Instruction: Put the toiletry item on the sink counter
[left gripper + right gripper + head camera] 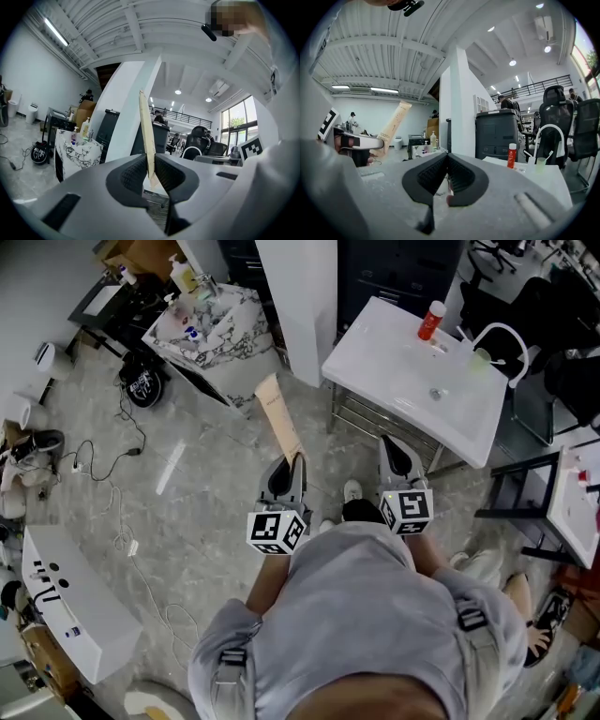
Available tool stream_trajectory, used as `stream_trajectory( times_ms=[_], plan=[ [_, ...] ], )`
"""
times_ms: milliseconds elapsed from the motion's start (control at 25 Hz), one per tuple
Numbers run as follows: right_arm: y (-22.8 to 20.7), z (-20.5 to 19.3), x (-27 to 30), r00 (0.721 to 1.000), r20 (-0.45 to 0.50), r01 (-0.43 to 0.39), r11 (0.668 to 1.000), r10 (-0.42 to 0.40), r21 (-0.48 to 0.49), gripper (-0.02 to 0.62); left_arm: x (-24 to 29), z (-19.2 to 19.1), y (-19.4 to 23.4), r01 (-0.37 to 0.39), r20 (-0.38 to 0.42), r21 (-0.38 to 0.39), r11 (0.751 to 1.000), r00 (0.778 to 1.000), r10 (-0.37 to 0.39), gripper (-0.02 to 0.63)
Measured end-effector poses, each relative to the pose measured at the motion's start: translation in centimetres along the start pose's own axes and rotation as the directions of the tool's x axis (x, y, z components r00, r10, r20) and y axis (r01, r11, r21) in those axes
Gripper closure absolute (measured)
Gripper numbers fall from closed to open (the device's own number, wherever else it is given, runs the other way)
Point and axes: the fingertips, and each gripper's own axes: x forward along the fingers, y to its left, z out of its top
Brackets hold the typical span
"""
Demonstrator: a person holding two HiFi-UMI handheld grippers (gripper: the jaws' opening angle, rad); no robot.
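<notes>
Carry step: left tongs [150, 165] gripped the toothbrush box [279, 418], airborne short of the sink counter's [389, 371] near edge; right tongs [446, 169] were pressed together, empty; next move probably needed a reach over the counter's bare left corner, then release.

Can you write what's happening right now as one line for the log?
left hand-held gripper: shut on toothbrush box | right hand-held gripper: shut, empty | sink counter: ahead, box not yet on it

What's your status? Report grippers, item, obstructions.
Left gripper shut on toothbrush box. Right gripper shut, empty. Sink counter ahead, box not yet on it; red bottle stands there.
</notes>
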Motion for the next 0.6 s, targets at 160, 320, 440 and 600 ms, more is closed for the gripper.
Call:
stream_trajectory(
  times_ms=[160, 320, 440, 600],
  plan=[
    [-0.4, -0.1, 2.0, 1.0, -0.001, -0.001, 1.0, 0.001, 0.003, 0.591, 1.5, -0.2, 0.9, -0.001, -0.005, -0.007, 1.0, 1.0, 0.001, 0.555],
    [-1.1, 0.0, 4.9, 1.0, 0.005, -0.005, 1.0, 0.005, 0.006, 0.591, 3.9, 0.4, 2.1, -0.001, -0.005, 0.002, 1.0, 1.0, 0.001, 0.555],
    [-2.0, 0.0, 7.2, 1.0, 0.004, 0.005, 1.0, -0.005, 0.018, 0.591, 6.0, 0.8, 2.9, 0.005, -0.016, 0.009, 1.0, 1.0, -0.005, 0.555],
    [-3.4, 0.1, 10.4, 1.0, 0.011, 0.011, 1.0, -0.012, 0.025, 0.591, 9.5, 0.9, 4.1, 0.016, -0.038, 0.023, 1.0, 0.999, -0.015, 0.555]
  ],
)
